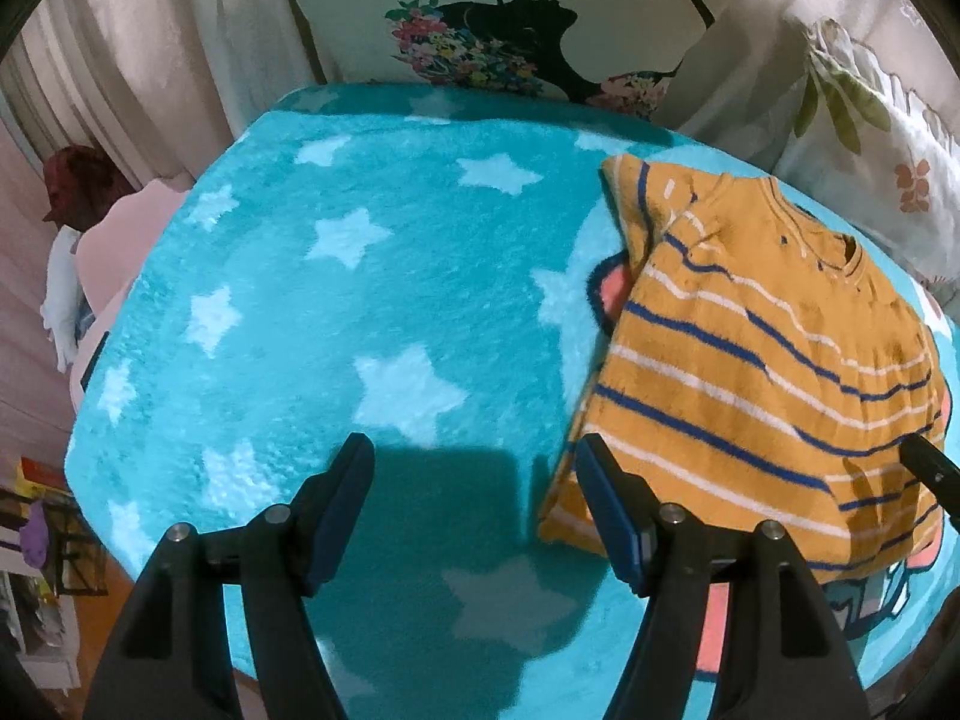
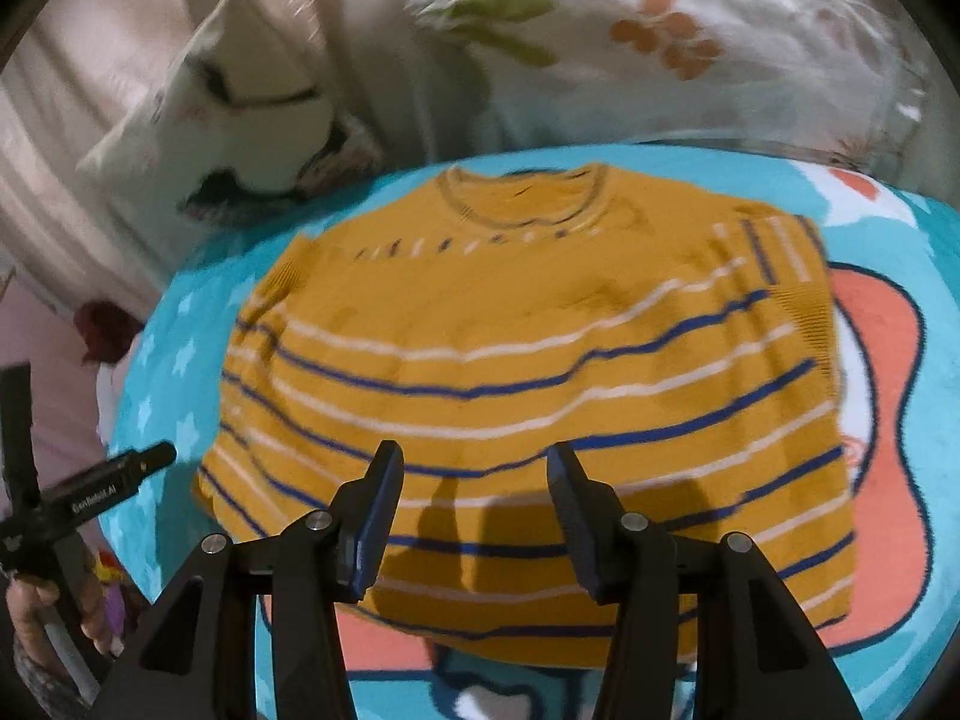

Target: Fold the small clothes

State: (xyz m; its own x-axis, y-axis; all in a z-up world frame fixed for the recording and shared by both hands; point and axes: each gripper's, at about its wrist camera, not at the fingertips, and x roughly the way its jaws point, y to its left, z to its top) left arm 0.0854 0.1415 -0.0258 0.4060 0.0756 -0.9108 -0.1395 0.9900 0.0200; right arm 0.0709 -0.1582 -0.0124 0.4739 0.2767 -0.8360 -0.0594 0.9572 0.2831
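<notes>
While both grippers hang over the bed with nothing between their jaws, what matters is how the mustard striped sweater lies against each of them. It is spread on the turquoise star blanket, collar toward the pillows and hem toward the person, with both sleeves already turned in over the body, so what remains is a broad block whose collar-to-hem line runs away from the person. The right gripper sits directly above the hem edge, jaws about half apart and empty, its shadow falling on the lower stripes. The left gripper is off to the sweater's left side, over bare blanket, jaws somewhat wider and also empty; only its right finger overlaps the garment's near-left corner in its own view. So the right hand is clearly the nearer one. My guess is that the next fold will carry hem to collar, and the left hand must first shift rightward to reach its corner.
</notes>
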